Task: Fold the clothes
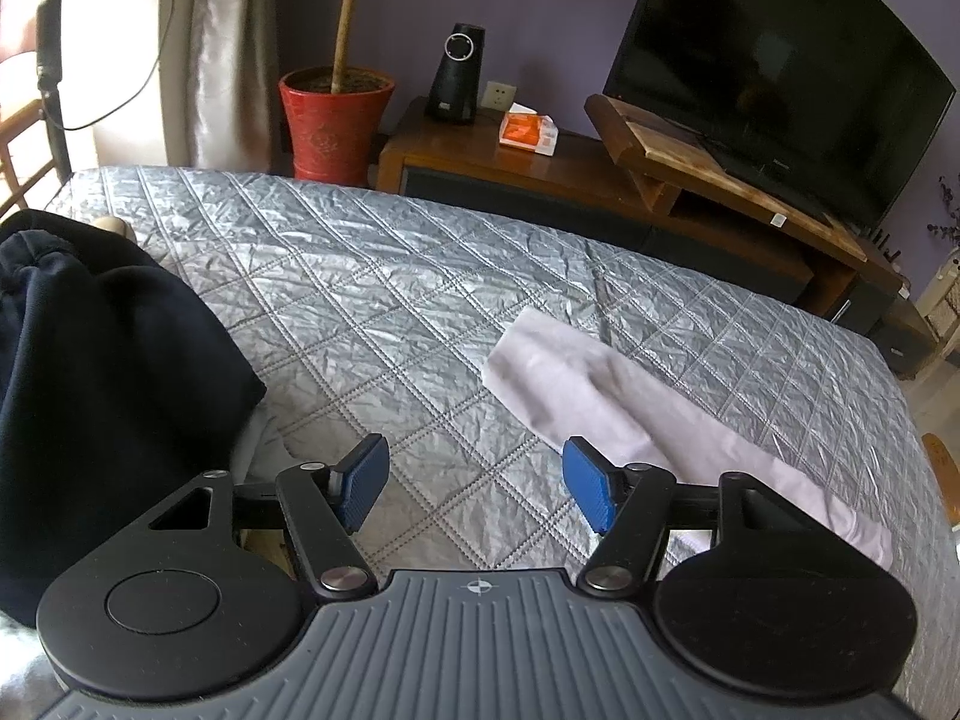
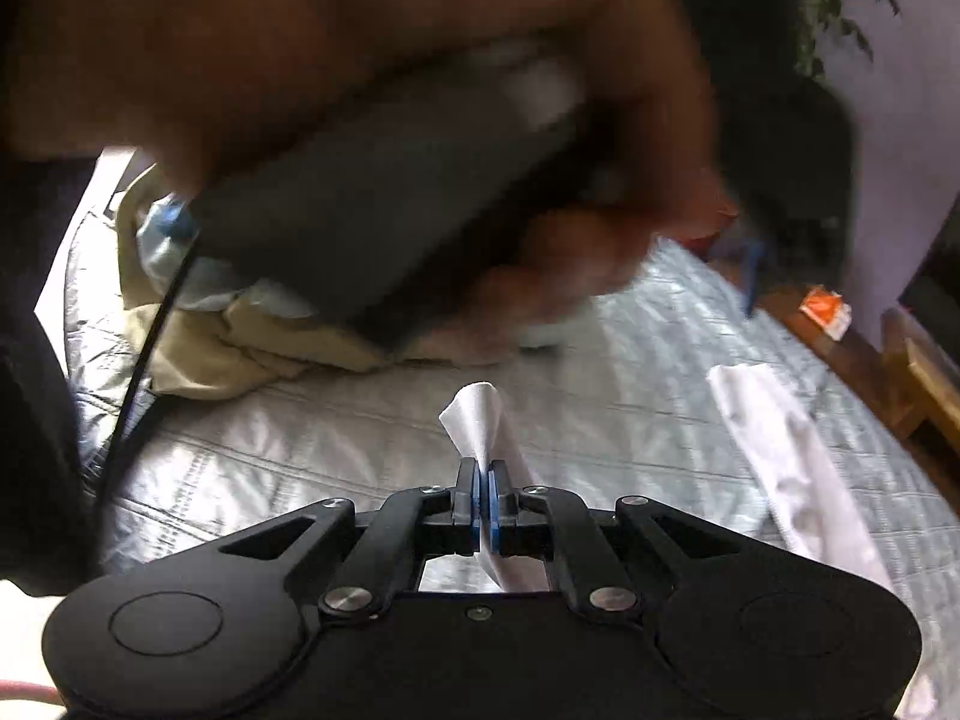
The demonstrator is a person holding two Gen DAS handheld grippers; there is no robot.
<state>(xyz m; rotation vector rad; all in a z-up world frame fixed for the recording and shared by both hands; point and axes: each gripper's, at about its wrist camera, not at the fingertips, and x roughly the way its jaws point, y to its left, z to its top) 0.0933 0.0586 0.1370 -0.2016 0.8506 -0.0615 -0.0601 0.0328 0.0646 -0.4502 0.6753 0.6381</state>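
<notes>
the left gripper (image 1: 474, 483) hovers with jaws apart over open quilted bedspread (image 1: 372, 300). the right gripper (image 2: 483, 504) pinches one white garment (image 2: 480, 420)'s edge; its other end lies near the bed's far edge.

A: What covers the bed (image 1: 420, 276)?
B: A grey quilted spread.
A: And on it?
B: A pale garment (image 1: 600, 384), a dark garment (image 1: 108, 372), and a crumpled beige pile (image 2: 240, 342).

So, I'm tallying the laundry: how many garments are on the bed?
At least 3: a white garment at right, a dark one at left, a beige heap beyond; more may be hidden.
</notes>
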